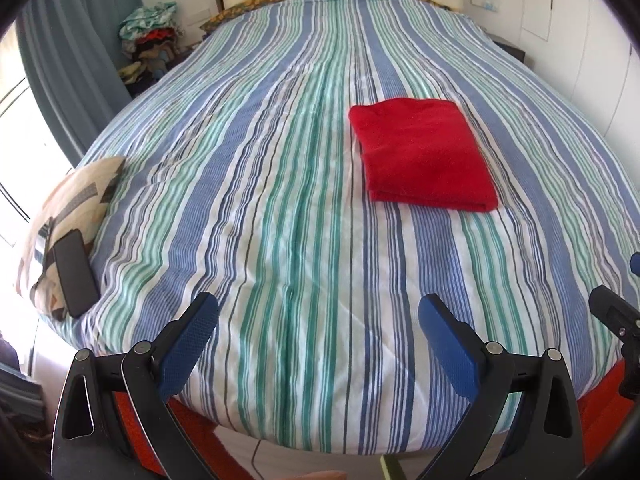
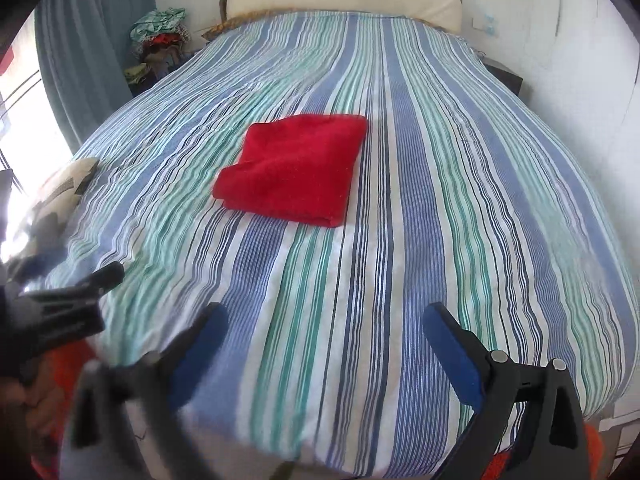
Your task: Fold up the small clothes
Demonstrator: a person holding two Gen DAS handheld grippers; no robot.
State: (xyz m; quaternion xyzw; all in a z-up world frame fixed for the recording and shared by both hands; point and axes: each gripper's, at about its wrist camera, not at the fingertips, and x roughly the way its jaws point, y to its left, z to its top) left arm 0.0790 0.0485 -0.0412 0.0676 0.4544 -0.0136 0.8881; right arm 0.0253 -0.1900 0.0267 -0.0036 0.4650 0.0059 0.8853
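1. The red cloth (image 1: 424, 154) lies on the striped bed cover (image 1: 280, 220), already folded into a neat rectangle with stacked edges along its near side. It sits toward the right of the bed's middle in the left wrist view, and nearer centre in the right wrist view (image 2: 294, 168).
2. The left gripper (image 1: 318, 320) hangs over the foot of the bed with its blue pads wide apart, holding nothing.
3. The right gripper (image 2: 326, 330) is likewise spread and empty, well short of the cloth; its left finger is motion-blurred.
4. Judging from the tidy shape, the fold looks finished or nearly so. If one more fold is wanted, each gripper should pinch a near corner through all layers, lift low, and carry the edge evenly to the far side so the layers do not slide.
5. No basket or box shows. A heap of clothes (image 1: 150, 40) sits beside the bed's far left corner; what it rests on is hidden.
6. A phone (image 1: 74, 272) lies on a patterned cushion (image 1: 68, 220) at the bed's left edge.
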